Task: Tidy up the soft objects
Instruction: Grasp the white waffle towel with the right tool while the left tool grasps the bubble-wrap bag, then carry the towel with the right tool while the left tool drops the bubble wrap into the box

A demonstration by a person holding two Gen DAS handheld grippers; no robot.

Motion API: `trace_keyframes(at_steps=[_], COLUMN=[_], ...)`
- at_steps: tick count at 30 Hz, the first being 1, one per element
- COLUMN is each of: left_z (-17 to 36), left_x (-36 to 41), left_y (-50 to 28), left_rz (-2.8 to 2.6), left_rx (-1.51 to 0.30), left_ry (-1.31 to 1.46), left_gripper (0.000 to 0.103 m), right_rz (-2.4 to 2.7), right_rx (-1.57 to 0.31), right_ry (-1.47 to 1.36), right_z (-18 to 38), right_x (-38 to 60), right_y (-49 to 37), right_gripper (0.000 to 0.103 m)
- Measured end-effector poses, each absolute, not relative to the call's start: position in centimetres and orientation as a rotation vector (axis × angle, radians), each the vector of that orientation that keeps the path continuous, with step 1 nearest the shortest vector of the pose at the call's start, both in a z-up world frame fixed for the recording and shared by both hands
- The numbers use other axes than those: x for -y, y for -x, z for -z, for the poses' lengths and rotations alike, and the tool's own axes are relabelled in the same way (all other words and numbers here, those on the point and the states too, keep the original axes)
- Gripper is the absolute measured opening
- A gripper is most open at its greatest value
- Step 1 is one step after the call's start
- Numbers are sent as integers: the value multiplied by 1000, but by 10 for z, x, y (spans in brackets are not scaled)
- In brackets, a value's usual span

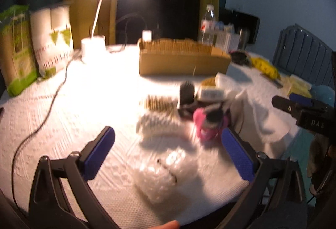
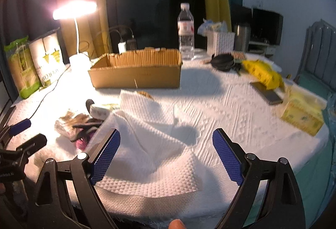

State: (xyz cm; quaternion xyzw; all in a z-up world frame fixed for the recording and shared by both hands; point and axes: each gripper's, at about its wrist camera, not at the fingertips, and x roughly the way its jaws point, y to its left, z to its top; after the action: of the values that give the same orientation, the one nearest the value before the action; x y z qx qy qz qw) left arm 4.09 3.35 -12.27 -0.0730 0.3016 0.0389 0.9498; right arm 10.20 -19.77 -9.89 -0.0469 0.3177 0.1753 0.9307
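A white waffle towel [image 2: 145, 141] lies crumpled on the table, right in front of my right gripper [image 2: 166, 143], which is open and empty above its near edge. Left of the towel sits a small heap: a pink and black soft item [image 1: 206, 122], a clear bubble-wrap bag [image 1: 166, 174], a white knit piece [image 1: 155, 122] and a brownish one [image 1: 159, 103]. My left gripper [image 1: 168, 145] is open, hovering over the bubble-wrap bag without touching it. An open cardboard box [image 2: 136, 69] stands further back. The right gripper's side [image 1: 302, 107] shows at the right edge of the left wrist view.
A lit desk lamp [image 1: 94, 44] with a black cable [image 1: 42, 115] stands at back left beside two tall packages [image 1: 19, 48]. A water bottle [image 2: 185, 31], a white basket [image 2: 220, 42], a black pouch [image 2: 222, 61], a yellow bag [image 2: 262, 73], a phone [image 2: 266, 92] and a tissue box [image 2: 302, 115] occupy the back and right.
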Motion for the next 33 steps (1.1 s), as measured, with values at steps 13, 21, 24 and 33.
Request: trace_keyframes(at_steps=[13, 21, 24, 33], left_z=[163, 156, 149, 109], left_x=[-26, -29, -26, -23], left_y=[-53, -51, -51, -59], left_rz=[-73, -42, -35, -24], left_rx=[-772, -750, -728, -631], left_ry=[99, 107, 95, 88], left_gripper=[90, 58, 56, 55], right_rz=[-473, -458, -456, -459], right_rx=[-813, -803, -759, -615], right_ry=[85, 78, 80, 58], right_z=[147, 148, 136, 82], right_x=[180, 192, 198, 215], right_y=[-120, -123, -120, -114], right_gripper=[92, 16, 9, 8])
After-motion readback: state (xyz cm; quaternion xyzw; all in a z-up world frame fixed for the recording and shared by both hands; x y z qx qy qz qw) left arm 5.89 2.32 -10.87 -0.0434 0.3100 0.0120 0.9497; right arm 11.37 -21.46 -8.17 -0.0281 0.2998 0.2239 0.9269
